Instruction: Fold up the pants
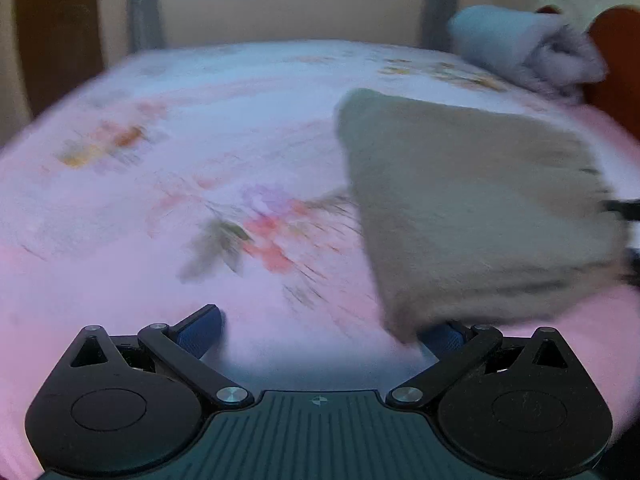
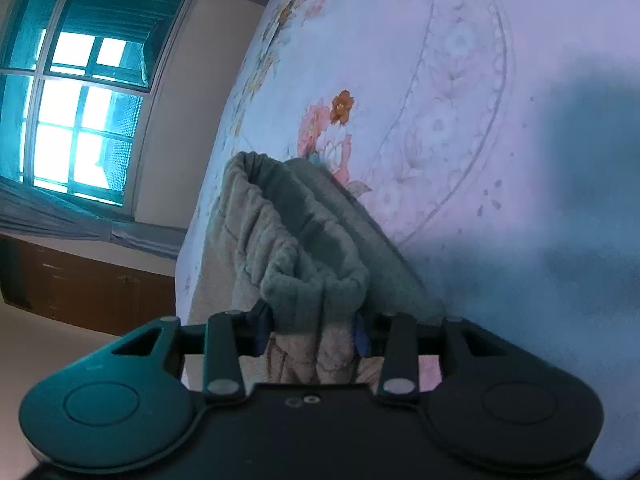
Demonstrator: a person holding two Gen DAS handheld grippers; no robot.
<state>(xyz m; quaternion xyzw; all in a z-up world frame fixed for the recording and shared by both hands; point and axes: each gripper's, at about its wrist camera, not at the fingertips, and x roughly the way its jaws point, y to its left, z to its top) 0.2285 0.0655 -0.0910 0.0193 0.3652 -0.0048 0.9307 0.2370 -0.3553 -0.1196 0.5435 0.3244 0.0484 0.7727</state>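
Note:
The grey-beige fleece pants (image 1: 472, 208) lie folded on the floral bed sheet (image 1: 200, 140), at the right of the left wrist view. My left gripper (image 1: 324, 336) is open, low over the sheet; its right finger touches the near corner of the pants. In the right wrist view my right gripper (image 2: 312, 336) is shut on the bunched elastic waistband of the pants (image 2: 296, 248) and holds it lifted off the sheet (image 2: 460, 120). The right gripper's tip (image 1: 624, 210) shows at the pants' right edge in the left wrist view.
A rolled light-blue blanket (image 1: 524, 48) lies at the bed's far right by a brown headboard (image 1: 616, 64). A window (image 2: 76, 108) with grey curtains and a brown cabinet (image 2: 80, 284) stand beyond the bed's edge.

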